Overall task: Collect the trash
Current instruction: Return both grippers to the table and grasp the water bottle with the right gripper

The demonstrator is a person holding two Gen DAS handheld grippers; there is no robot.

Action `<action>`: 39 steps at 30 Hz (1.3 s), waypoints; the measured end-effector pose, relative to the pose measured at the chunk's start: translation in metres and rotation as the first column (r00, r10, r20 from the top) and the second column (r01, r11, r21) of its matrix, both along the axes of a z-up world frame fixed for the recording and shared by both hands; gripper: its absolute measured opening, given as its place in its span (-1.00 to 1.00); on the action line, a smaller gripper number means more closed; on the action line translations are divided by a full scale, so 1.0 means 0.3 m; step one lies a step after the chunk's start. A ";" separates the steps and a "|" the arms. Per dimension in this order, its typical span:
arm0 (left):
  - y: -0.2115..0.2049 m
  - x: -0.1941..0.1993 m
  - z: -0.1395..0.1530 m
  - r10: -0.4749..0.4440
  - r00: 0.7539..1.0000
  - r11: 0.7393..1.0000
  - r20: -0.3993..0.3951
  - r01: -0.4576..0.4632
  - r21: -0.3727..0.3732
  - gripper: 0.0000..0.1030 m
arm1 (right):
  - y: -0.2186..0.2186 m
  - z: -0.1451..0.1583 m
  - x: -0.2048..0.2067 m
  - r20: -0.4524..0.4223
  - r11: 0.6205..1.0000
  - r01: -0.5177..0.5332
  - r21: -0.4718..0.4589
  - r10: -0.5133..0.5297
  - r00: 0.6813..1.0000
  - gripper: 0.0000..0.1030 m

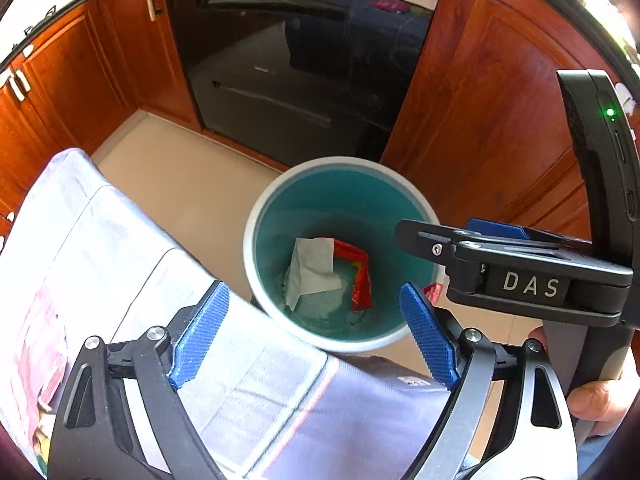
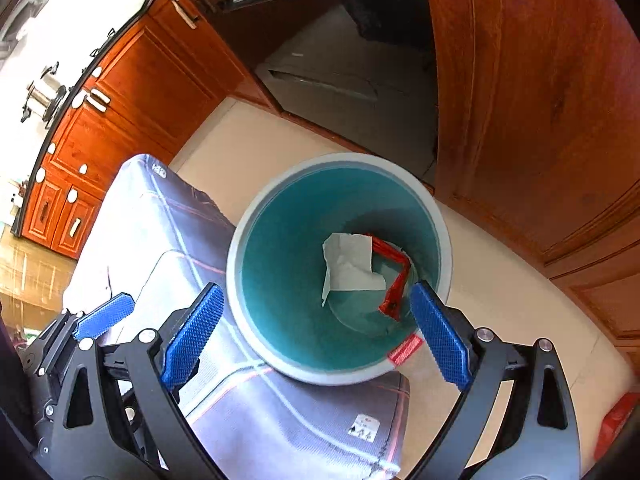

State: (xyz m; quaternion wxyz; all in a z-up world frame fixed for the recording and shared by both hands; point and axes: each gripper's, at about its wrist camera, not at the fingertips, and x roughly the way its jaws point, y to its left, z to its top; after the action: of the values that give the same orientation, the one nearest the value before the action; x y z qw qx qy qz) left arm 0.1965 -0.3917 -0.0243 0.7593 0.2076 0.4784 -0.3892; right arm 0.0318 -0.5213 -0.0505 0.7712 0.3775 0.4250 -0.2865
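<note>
A round bin with a grey rim and teal inside stands on the floor. At its bottom lie a crumpled white paper and a red wrapper. My left gripper is open and empty, above the bin's near rim. My right gripper is open and empty, over the bin's mouth; it also shows in the left wrist view at the right, above the bin's right rim.
A grey printed cloth-covered surface lies left of and before the bin. Wooden cabinets and a black oven stand behind. A red scrap sits by the bin's near rim. The floor is beige.
</note>
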 end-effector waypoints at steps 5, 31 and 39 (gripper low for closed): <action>0.092 -0.051 0.056 0.033 0.999 0.999 0.021 -0.032 -0.043 0.85 | 0.096 0.071 -0.020 -0.010 0.999 -0.036 -0.039 0.036 0.999 0.77; 0.945 -0.411 0.117 0.327 0.944 0.935 0.053 -0.315 -0.163 0.92 | 0.865 0.175 -0.109 -0.097 0.925 -0.376 -0.059 0.370 0.924 0.89; 1.224 -0.453 0.066 0.490 0.872 0.855 -0.002 -0.480 -0.197 0.92 | 0.974 0.055 -0.081 -0.151 0.901 -0.433 0.021 0.431 0.890 0.89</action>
State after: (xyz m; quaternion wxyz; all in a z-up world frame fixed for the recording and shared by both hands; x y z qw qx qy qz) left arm 0.0606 -0.0246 -0.0045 0.8604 0.0158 0.4574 -0.2244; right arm 0.0074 -0.2290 -0.0341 0.7833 0.2457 0.5539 -0.1387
